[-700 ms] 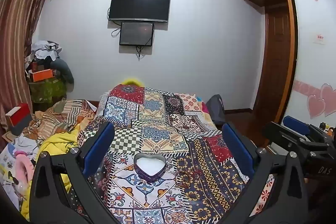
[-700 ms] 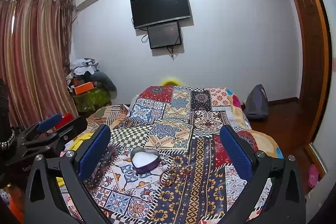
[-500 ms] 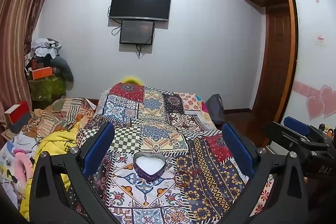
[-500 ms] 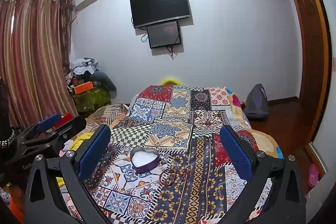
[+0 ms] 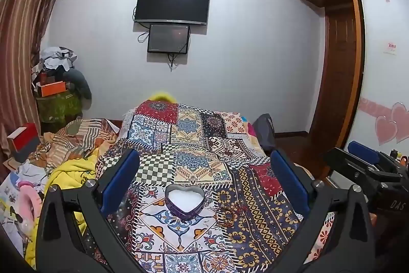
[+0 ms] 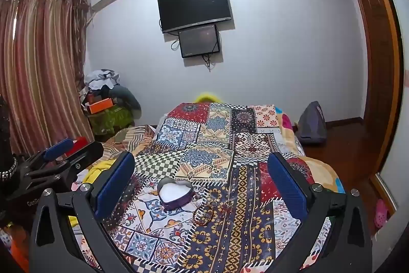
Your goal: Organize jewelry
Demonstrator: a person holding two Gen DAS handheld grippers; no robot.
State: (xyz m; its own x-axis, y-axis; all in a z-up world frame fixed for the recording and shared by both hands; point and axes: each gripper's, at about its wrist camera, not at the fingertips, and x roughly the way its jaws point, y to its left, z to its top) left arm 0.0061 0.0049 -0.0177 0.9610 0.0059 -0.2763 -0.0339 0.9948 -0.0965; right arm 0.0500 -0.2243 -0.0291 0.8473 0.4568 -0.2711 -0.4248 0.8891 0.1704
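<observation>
A purple heart-shaped box (image 5: 184, 201) with a white lining lies open on the patchwork bedspread (image 5: 199, 163); the right wrist view shows the box (image 6: 174, 193) too. Just right of it lie thin bracelets (image 6: 204, 214) and small jewelry pieces (image 5: 231, 212), hard to make out against the pattern. My left gripper (image 5: 204, 186) hovers wide open in front of the box, nothing between its blue pads. My right gripper (image 6: 202, 186) is also wide open and holds nothing. Each gripper shows at the edge of the other's view.
A bed fills the middle, with crumpled yellow and striped bedding (image 5: 69, 165) at its left. A cluttered pile with an orange box (image 5: 52, 88) stands by the curtain. A wooden wardrobe and door (image 5: 337, 83) line the right. A grey bag (image 6: 313, 124) sits on the floor.
Both views have drifted very slightly; the box and the jewelry lie where they were. Both grippers stay wide open.
</observation>
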